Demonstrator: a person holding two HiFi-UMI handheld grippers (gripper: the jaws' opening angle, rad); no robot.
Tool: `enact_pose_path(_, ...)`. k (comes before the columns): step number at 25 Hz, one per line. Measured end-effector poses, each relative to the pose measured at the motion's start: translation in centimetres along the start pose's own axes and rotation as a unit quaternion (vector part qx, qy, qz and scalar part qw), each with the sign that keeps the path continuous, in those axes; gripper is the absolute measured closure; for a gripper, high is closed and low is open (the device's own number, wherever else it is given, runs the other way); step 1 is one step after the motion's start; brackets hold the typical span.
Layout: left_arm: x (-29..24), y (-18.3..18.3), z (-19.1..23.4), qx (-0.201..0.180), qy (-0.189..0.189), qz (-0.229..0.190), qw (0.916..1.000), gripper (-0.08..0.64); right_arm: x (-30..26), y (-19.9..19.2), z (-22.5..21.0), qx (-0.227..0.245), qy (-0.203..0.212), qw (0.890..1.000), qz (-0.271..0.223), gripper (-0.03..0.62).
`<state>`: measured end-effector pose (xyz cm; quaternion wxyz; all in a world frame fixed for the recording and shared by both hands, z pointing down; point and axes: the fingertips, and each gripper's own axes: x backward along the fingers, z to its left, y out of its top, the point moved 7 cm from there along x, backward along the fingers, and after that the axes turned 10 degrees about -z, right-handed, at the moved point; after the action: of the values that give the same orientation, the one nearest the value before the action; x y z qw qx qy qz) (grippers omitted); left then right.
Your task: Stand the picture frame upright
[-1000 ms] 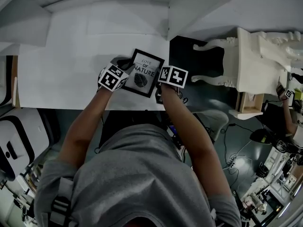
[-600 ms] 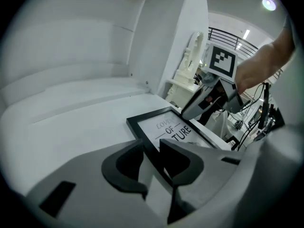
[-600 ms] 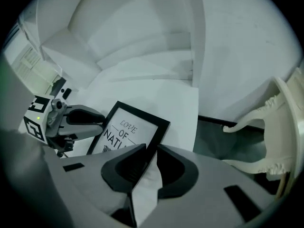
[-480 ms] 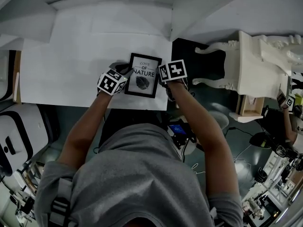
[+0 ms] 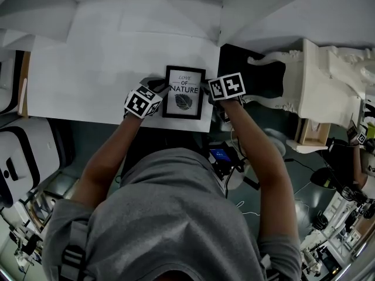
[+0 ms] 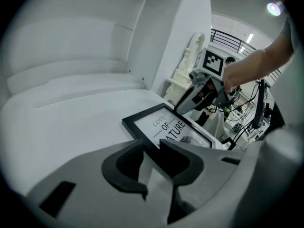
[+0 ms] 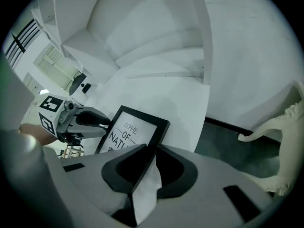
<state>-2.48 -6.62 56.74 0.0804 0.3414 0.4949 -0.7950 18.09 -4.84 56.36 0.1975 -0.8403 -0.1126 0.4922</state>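
1. My left gripper (image 5: pixel 158 88) is clamped on the left edge of the picture frame.
2. The picture frame (image 5: pixel 184 92) has a thin black rim and a white print reading "LOVE OF NATURE" above a dark leaf. It is at the bench's (image 5: pixel 88 69) front edge, near its right corner.
3. My right gripper (image 5: pixel 208 90) pinches the frame's right edge.
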Motion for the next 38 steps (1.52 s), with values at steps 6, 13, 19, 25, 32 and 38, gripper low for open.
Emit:
enact_pose_path(6, 0.2, -0.6, -0.6, 0.0, -0.002, -0.001, 1.0, 0.451, 0.3, -1.2, 0.2, -0.001, 0.008, 1.0, -0.008, 0.512)
enact_pose_path(13, 0.4, -1.0, -1.3, -0.002, -0.007, 0.0, 1.0, 0.451, 0.7, -2.2, 0.4, 0.013, 0.02, 1.0, 0.013, 0.514)
enact_pose_path(19, 0.3, -1.3, -1.8, 0.008, -0.002, -0.003, 1.0, 0.451, 0.9, -2.8, 0.5, 0.017, 0.024, 0.999, 0.022, 0.516)
enact_pose_path(25, 0.3, -1.5, -2.4, 0.011, 0.003, 0.002, 0.9999, 0.451, 1.2, -3.4, 0.5, 0.019, 0.025, 0.999, 0.027, 0.517)
enact_pose_path(32, 0.4, -1.9, -2.5, 0.033, 0.013, -0.02, 0.9992, 0.451, 1.4, -4.0, 0.3, -0.007, 0.033, 0.999, -0.006, 0.515)
enact_pose_path(38, 0.3, -1.6, -2.6, 0.044, 0.016, -0.036, 0.9983, 0.435, 1.4, -3.8, 0.2, 0.015, 0.024, 0.998, -0.051, 0.514)
